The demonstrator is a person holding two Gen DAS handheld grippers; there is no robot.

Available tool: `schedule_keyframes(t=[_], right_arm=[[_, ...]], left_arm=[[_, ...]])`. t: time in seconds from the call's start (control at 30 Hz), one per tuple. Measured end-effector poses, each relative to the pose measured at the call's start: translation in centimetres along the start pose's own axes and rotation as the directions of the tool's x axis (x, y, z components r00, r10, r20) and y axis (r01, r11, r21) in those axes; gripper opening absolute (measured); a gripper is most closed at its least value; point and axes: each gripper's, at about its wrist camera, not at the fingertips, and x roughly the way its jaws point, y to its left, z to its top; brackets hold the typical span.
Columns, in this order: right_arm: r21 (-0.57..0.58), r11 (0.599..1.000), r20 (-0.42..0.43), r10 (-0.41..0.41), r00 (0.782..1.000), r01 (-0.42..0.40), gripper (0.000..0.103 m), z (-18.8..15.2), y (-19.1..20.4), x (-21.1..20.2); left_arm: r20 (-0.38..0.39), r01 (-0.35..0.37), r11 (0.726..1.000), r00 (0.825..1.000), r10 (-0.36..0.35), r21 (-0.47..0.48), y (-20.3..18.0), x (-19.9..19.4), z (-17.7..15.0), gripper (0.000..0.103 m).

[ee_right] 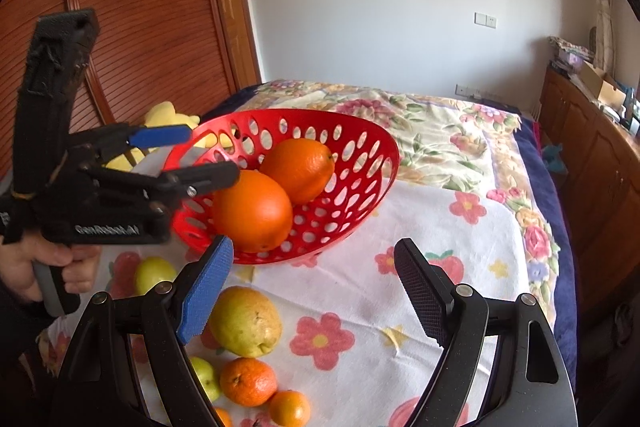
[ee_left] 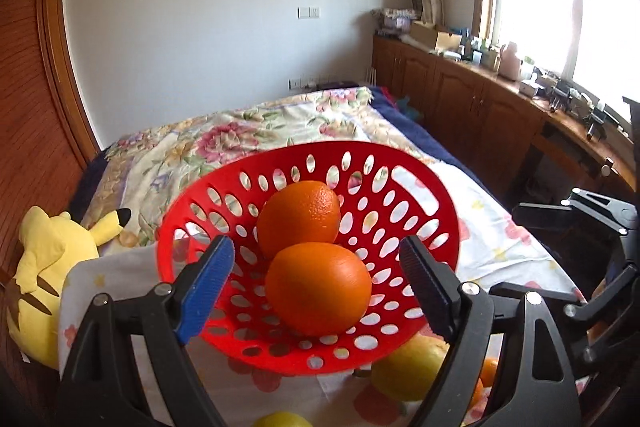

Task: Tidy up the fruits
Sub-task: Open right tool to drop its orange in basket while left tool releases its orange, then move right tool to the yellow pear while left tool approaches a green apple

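A red perforated basket (ee_right: pixel 372 163) holds two oranges (ee_right: pixel 252 211) on a white cloth (ee_right: pixel 440 267) printed with flowers.

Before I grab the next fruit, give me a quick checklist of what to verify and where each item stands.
1. Right tongs open, empty: ok.
2. Left tongs open, empty: ok.
3. Left tongs clear of the basket: not ok, at its rim.
4. Room in basket beside two oranges: ok.
5. Pear in front of right tongs, unobstructed: ok.
6. Basket sitting level: not ok, looks tilted.
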Motion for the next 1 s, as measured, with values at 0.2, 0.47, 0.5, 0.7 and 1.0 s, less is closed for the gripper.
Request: schedule_keyframes(t=[0.2,0.47,0.5,0.7,1.0], right_arm=[[0.018,1.0,0.017,-0.005,1.0,0.005,0.085,-2.0,0.7,-1.7],[0.063,0.998,0.034,-0.027,0.999,0.024,0.085,-6.4,1.8,-3.8],[0.064,0.998,0.031,-0.024,0.999,0.022,0.085,-7.0,2.0,-4.0],[0.055,0.998,0.024,-0.012,1.0,0.01,0.085,-10.2,3.5,-5.1],[0.062,0.997,0.011,-0.035,0.999,0.035,0.085,-13.7,4.8,-6.1]], left_arm=[[0.02,0.033,0.999,0.999,-0.032,-0.029,0.4,-3.1,-2.9,0.085],[0.005,0.037,0.999,0.999,-0.037,-0.033,-0.7,-6.2,-9.0,0.085],[0.006,0.035,0.999,0.999,-0.035,-0.032,-0.8,-6.4,-9.6,0.085],[0.0,0.039,0.998,0.999,-0.039,-0.051,-2.1,-7.5,-13.5,0.085],[-0.003,0.052,0.997,0.999,-0.053,-0.059,-3.8,-8.4,-16.2,0.085]])
